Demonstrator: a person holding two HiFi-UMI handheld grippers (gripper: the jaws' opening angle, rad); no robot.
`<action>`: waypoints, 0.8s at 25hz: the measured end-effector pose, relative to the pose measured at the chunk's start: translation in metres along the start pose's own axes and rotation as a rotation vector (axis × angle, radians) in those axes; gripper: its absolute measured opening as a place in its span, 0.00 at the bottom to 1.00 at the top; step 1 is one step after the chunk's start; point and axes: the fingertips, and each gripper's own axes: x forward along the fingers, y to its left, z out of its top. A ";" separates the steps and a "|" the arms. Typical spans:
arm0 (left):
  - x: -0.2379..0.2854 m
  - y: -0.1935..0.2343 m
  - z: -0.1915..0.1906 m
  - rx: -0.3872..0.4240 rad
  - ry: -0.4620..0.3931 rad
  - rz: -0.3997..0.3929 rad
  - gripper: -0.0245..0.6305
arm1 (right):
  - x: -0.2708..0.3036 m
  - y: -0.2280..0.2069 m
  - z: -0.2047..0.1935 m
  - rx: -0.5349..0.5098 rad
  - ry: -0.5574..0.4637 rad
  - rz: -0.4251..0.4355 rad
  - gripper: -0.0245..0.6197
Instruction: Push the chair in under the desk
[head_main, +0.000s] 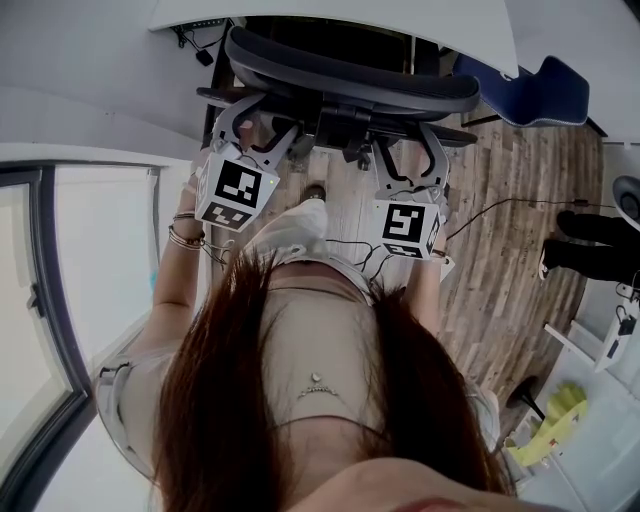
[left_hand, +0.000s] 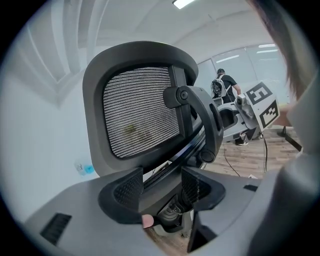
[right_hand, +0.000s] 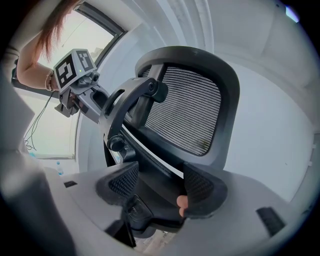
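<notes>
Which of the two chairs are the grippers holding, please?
The black chair with the mesh back: left gripper and right gripper both clamp its frame. The blue chair stands off to the right, untouched.

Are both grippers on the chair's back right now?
Yes: in the head view the left gripper and the right gripper each have their jaws astride the lower frame of the chair back.
</notes>
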 end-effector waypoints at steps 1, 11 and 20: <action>0.001 0.001 0.000 0.001 0.000 0.000 0.39 | 0.001 -0.001 0.000 0.000 0.001 0.000 0.48; 0.024 0.015 0.010 -0.011 -0.003 -0.013 0.39 | 0.026 -0.017 0.006 0.000 -0.022 0.018 0.48; 0.028 0.016 0.010 -0.021 -0.016 -0.009 0.39 | 0.031 -0.020 0.003 0.002 -0.024 0.023 0.48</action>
